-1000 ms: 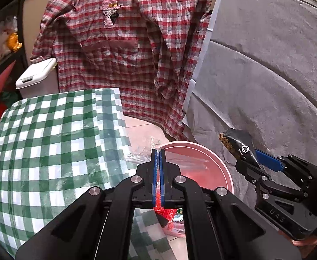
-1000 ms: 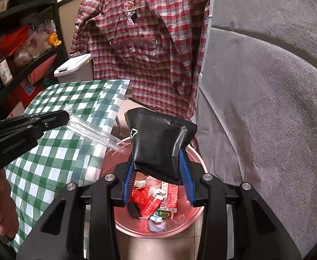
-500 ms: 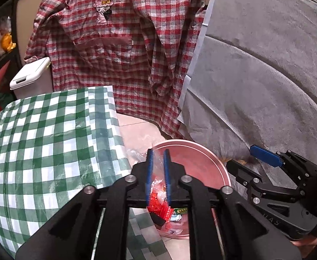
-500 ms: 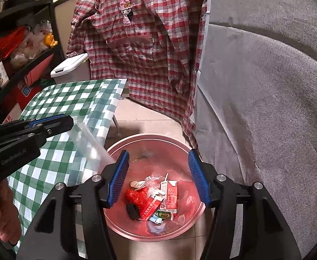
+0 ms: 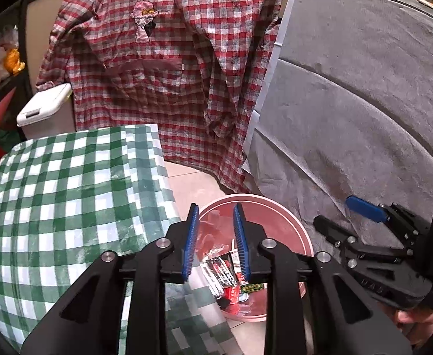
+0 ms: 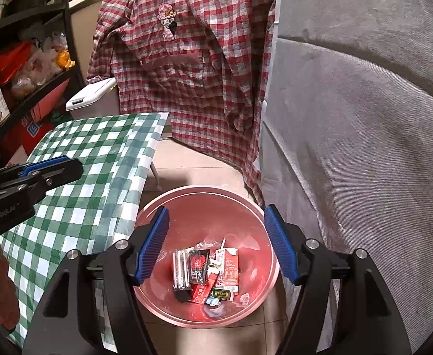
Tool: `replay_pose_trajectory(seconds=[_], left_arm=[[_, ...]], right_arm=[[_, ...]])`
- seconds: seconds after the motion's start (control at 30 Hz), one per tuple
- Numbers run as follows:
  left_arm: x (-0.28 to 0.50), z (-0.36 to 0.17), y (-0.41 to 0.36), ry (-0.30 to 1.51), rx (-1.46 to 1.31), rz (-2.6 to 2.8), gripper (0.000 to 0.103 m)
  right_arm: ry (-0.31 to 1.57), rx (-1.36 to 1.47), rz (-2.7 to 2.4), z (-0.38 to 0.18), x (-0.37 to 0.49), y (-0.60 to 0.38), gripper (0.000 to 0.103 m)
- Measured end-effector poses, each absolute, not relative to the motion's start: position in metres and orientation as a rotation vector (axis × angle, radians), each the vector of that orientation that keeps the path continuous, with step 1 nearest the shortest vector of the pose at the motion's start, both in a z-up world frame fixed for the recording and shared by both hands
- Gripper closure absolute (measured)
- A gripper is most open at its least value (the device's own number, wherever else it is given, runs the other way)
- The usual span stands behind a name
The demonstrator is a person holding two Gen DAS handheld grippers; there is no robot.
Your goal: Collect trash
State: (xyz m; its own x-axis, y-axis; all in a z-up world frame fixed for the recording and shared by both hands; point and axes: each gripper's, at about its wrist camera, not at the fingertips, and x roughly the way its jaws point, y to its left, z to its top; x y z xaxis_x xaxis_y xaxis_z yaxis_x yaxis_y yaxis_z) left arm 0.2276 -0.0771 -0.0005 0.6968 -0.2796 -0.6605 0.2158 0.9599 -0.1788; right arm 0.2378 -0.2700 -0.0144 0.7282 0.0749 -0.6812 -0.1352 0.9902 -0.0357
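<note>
Pink plastic forms the basin [image 6: 263, 207] that sits on the tiled floor below us, and the trash [image 6: 206, 272] lies heaped at its bottom: a small red-and-white carton [image 6: 230, 269], a black sachet [image 6: 198, 264], a silvery wrapper [image 6: 180, 270] and a few red and green packets, all touching one another. We hold our right gripper [image 6: 216, 244] directly above the basin with its blue-padded fingers [image 6: 152, 241] spread wide and nothing between them. Our left gripper [image 5: 215, 239] hovers over the basin's near-left rim, its blue pads parted to a narrower gap, also empty; through that gap we see the same wrappers [image 5: 225, 272]. In the right wrist view the left gripper reaches in from the left edge, above the green-and-white checked tablecloth [image 6: 92, 159]. That cloth covers the table just beside the basin, its hem hanging close to the rim. Behind the basin a red plaid shirt [image 6: 192, 65] hangs down, grey fabric [image 6: 358, 124] drapes to the right, and a white-lidded bin [image 6: 90, 97] stands beyond the table near a cluttered shelf [image 6: 24, 68].
</note>
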Motion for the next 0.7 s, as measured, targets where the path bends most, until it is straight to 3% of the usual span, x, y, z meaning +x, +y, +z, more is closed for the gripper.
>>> replay_pose_trajectory(seconds=[0.3, 0.37, 0.5, 0.57, 0.63, 0.7], left_arm=[[0.183, 0.028, -0.049, 0.662, -0.069, -0.250, 0.057], [0.168, 0.038, -0.041, 0.630, -0.075, -0.237, 0.047], [0.139, 0.049, -0.024, 0.585, -0.125, -0.204, 0.040], [0.123, 0.052, -0.019, 0.559, -0.146, -0.183, 0.028], [0.106, 0.053, -0.014, 0.537, -0.160, -0.160, 0.025], [0.089, 0.050, -0.013, 0.533, -0.170, -0.134, 0.016]], right_arm=[[0.624, -0.059, 0.082, 0.020, 0.193, -0.278, 0.019], [0.578, -0.059, 0.057, 0.031, 0.175, -0.279, 0.014], [0.529, -0.033, 0.041, 0.041, 0.142, -0.279, 0.007], [0.511, -0.042, 0.033, 0.043, 0.122, -0.276, 0.005], [0.493, -0.060, 0.028, 0.043, 0.108, -0.273, 0.005], [0.479, -0.074, 0.016, 0.042, 0.092, -0.270, 0.005]])
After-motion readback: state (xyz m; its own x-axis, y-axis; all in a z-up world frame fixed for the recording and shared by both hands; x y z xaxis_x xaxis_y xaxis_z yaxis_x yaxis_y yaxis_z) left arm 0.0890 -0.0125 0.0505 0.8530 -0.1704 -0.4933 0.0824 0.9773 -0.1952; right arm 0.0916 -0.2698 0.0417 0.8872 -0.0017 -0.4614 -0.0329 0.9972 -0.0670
